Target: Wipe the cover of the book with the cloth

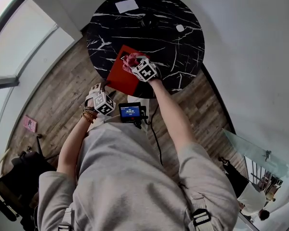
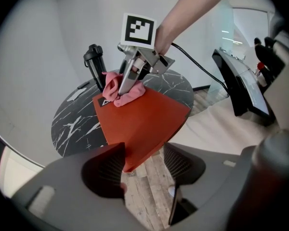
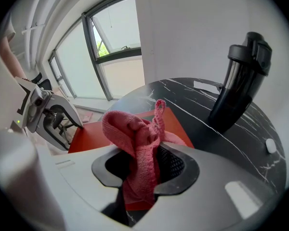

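Black bottle (image 3: 241,81) upright beyond red book (image 1: 120,78), bare tabletop (image 1: 183,57) right of it

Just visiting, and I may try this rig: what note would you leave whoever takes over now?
Right gripper: shut on the pink cloth, which rests on the red book's far corner.
Left gripper: open, the book's near corner between its jaws, ungripped.
Book: on the black table, near corner overhanging the edge.
Done: cloth on cover. To do: wipe across it.
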The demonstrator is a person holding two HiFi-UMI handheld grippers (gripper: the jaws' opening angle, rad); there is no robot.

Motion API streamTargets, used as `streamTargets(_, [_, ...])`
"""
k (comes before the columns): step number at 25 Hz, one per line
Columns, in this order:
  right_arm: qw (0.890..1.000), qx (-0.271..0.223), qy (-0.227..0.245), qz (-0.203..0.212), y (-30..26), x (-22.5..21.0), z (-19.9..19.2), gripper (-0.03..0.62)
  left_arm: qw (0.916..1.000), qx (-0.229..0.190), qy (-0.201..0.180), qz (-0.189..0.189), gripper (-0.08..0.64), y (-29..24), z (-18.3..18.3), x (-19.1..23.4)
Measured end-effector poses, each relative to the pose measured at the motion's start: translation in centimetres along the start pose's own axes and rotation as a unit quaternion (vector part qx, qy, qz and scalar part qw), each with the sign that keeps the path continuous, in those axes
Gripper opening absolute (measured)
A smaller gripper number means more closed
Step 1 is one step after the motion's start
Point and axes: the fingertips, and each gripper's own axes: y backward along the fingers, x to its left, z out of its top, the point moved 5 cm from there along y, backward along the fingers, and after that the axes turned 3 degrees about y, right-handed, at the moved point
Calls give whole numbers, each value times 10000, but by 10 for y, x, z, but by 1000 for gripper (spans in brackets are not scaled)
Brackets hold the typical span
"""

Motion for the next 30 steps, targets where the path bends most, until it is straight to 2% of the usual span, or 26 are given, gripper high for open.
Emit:
streamTargets(12, [9998, -33, 139, 152, -3, 16, -2, 150, 10000, 14, 22, -9, 246, -1, 0, 1])
streamTargets(30, [9997, 109, 16, 223, -2, 49, -6, 152, 9999, -7, 2, -107, 258, -1, 0, 0])
